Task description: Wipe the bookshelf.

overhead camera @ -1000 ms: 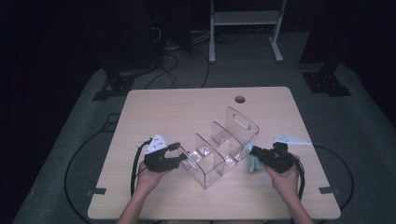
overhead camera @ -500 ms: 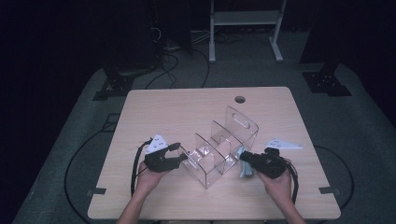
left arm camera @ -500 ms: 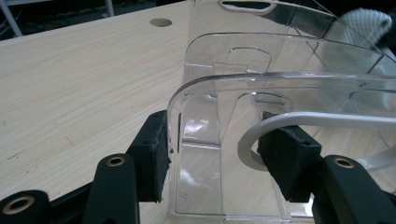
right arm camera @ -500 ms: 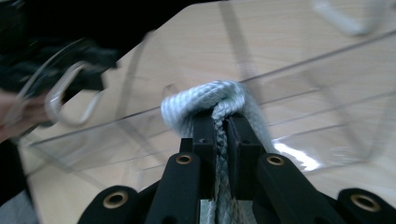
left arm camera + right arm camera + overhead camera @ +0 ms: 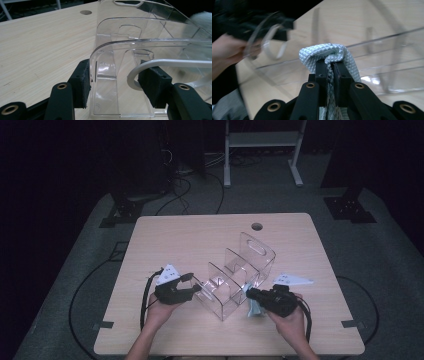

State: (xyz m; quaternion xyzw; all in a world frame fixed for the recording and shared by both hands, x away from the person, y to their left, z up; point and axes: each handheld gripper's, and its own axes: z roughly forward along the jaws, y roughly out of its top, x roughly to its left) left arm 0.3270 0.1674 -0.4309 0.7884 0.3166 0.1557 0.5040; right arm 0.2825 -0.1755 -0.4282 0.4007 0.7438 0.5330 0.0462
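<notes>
Cloth (image 5: 329, 56) — pale, quilted, folded — pinched beside clear plastic organizer (image 5: 235, 275).

The light wooden surface (image 5: 200, 240) has rounded corners and a small round hole (image 5: 257, 226) near its far edge, at about the middle. It stands on a grey floor (image 5: 385, 250), where black cables (image 5: 195, 185) run in loops behind it and curve round its left and right sides, with short strips of dark tape (image 5: 102, 326) stuck down near the front corners. Farther back, in the dark, stand a white metal frame (image 5: 262, 145) on two legs and black stand bases (image 5: 350, 207) to the left and right.
</notes>
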